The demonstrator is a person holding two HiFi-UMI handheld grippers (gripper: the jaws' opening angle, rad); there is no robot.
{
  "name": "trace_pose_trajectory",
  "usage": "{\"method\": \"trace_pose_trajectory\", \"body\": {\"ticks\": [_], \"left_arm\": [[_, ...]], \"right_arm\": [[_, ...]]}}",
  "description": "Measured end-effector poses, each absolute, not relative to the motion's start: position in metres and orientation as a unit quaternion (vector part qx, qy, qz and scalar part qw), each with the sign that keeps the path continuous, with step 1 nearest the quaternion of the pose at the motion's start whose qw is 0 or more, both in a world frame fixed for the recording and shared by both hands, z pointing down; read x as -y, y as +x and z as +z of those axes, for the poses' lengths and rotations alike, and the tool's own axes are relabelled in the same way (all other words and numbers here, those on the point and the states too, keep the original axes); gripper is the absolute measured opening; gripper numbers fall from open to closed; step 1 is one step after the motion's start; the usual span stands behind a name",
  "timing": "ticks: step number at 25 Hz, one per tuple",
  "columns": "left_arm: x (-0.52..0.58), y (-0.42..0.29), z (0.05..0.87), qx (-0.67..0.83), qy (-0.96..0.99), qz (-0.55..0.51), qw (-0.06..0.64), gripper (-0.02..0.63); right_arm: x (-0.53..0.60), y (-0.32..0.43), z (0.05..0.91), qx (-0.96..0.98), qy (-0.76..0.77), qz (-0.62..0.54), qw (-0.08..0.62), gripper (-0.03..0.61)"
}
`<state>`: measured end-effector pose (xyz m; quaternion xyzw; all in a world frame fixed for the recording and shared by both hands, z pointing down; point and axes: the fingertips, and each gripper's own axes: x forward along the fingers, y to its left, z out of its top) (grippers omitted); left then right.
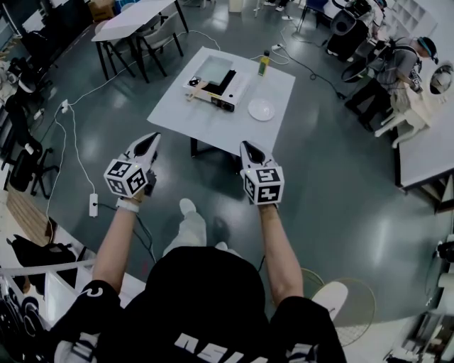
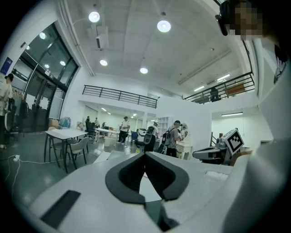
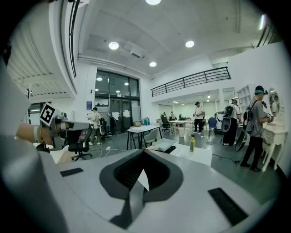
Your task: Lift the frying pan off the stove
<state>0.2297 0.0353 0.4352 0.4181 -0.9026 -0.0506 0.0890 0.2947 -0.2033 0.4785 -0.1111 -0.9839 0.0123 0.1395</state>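
Large open lab hall, no home kitchen: I stand on a bare grey floor [image 1: 340, 198] crossed by loose cables [image 1: 79, 164] that run to a power strip [image 1: 93, 205]. A stove [image 1: 216, 81] sits on a lone white table [image 1: 213, 124] out in the middle of the room. More tables [image 1: 135, 14] with chairs [image 1: 162, 39] line the edge. Round lights [image 2: 163, 26] shine from a high white ceiling. A railed gallery [image 2: 120, 95] runs along the upper wall, and a tall glass front [image 3: 116, 104] closes one side. People with backpacks [image 3: 254, 123] stand among the furniture, and an office chair [image 3: 79, 141] waits near the glass.
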Motion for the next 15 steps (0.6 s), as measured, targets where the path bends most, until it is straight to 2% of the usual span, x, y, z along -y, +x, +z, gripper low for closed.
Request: {"method": "trace_pose_trajectory", "body": {"ticks": [15], "left_arm": [[-0.031, 0.149, 0.456, 0.898, 0.424, -0.061, 0.1, -0.002]], "right_arm": [[0.202, 0.215, 0.493, 0.983, -0.106, 0.016, 0.15, -0.005]]}}
